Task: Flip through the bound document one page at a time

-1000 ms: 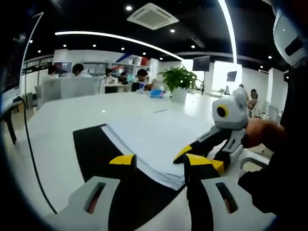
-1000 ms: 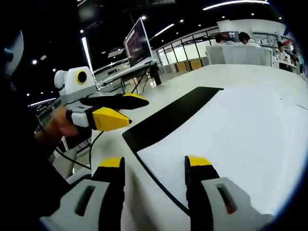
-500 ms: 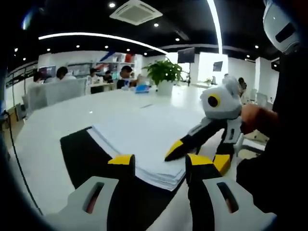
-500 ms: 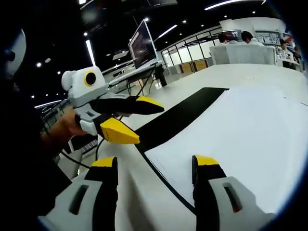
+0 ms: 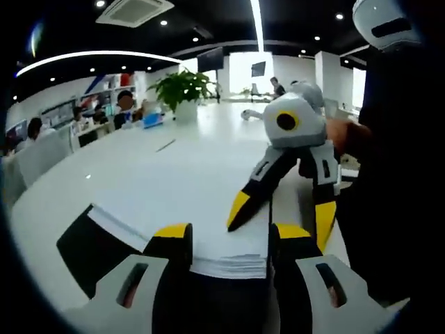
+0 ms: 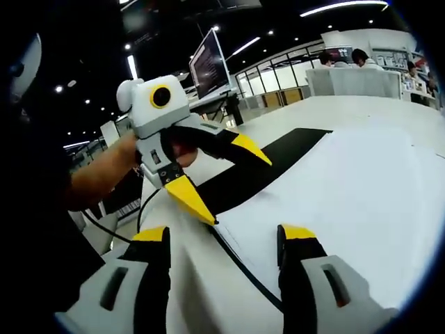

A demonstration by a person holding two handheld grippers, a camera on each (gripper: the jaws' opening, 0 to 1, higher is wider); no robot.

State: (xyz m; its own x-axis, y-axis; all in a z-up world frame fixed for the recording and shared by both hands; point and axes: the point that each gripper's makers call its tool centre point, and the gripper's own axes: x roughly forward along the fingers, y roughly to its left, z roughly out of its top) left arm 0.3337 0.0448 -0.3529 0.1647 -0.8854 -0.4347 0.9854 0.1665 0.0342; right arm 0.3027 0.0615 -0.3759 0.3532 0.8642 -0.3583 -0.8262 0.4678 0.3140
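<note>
The bound document (image 5: 167, 184) is a thick white stack lying on a black cover (image 5: 80, 243) on the white table; its near edge (image 5: 229, 266) shows the page layers. My left gripper (image 5: 233, 240) is open, its jaws either side of that near edge. My right gripper (image 5: 278, 216) comes in from the right, open, one yellow tip on the top page. In the right gripper view the top page (image 6: 341, 188) spreads ahead of my open right gripper (image 6: 224, 236). The left gripper (image 6: 219, 177) stands open, its lower yellow tip at the stack's corner.
A potted plant (image 5: 179, 87) and seated people (image 5: 125, 104) are at the table's far end. A monitor on a stand (image 6: 207, 64) stands beyond the table's edge. A black cable (image 6: 104, 226) hangs off the side. A person's hand (image 6: 104, 174) holds the left gripper.
Both views have swung. The left gripper has come in over the black cover and dropped its lower tip to the stack's corner. The right gripper's tip has come down onto the top page.
</note>
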